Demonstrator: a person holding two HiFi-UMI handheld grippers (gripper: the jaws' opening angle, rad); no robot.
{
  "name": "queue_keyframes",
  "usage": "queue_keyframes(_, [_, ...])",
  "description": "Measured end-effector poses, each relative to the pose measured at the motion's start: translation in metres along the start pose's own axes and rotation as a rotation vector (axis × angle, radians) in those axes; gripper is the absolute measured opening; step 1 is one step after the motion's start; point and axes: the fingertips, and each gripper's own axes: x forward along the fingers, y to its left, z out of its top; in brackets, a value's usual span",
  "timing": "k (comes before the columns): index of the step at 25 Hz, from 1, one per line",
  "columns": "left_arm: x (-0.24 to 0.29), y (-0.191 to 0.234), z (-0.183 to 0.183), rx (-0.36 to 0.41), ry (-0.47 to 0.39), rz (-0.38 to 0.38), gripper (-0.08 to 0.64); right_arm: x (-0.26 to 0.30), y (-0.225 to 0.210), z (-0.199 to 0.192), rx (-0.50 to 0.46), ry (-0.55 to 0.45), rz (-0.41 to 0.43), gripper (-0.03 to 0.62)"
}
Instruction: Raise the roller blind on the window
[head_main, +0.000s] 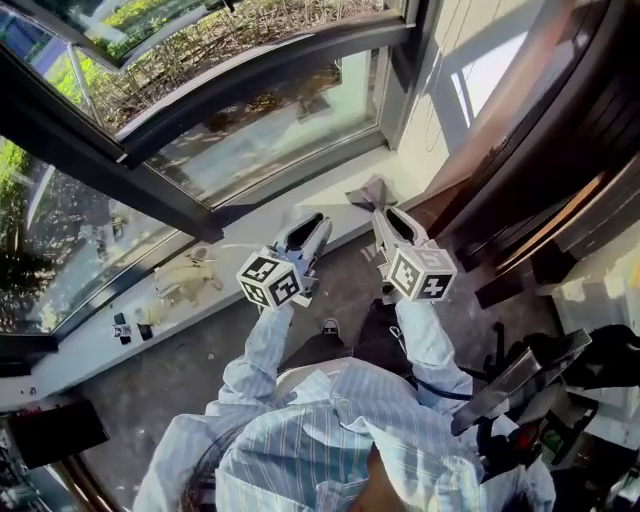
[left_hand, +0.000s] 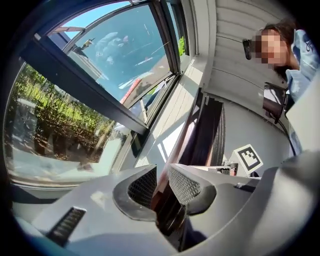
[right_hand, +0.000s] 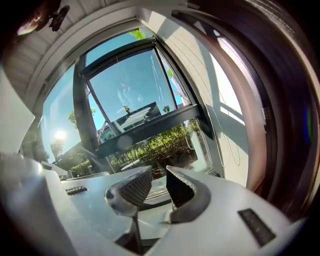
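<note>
The right grey two-jaw gripper (right_hand: 157, 182) has its ribbed jaws a little apart with nothing between them. The left grey two-jaw gripper (left_hand: 162, 176) is the same, its gap narrow and empty. Both point up at the dark-framed window (head_main: 150, 150), whose glass is bare. I can't pick out the roller blind itself. A thin pale looped cord (right_hand: 233, 163) hangs by the frame's right side and is likely its pull. Best to close squarely on one strand and draw straight down. Two grippers, one cord loop.
</note>
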Motion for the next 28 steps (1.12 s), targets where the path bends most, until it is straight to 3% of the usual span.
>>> queue_keyframes(5, [-0.038,-0.019,-0.014,-0.090,0.015,-0.050,0.078,-0.035,0.037,-0.025,-0.006,0.003,-0.029,0.094])
queue_keyframes(11, [-0.051,-0.056,-0.026,-0.082,0.023,-0.079,0.078,-0.071,0.053,-0.037,-0.025,0.011,-0.017,0.094])
queue_keyframes(28, [-0.076,-0.168,-0.071,-0.104,-0.047,0.021,0.078,-0.182,0.060,-0.062,-0.116,0.062,0.131,0.086])
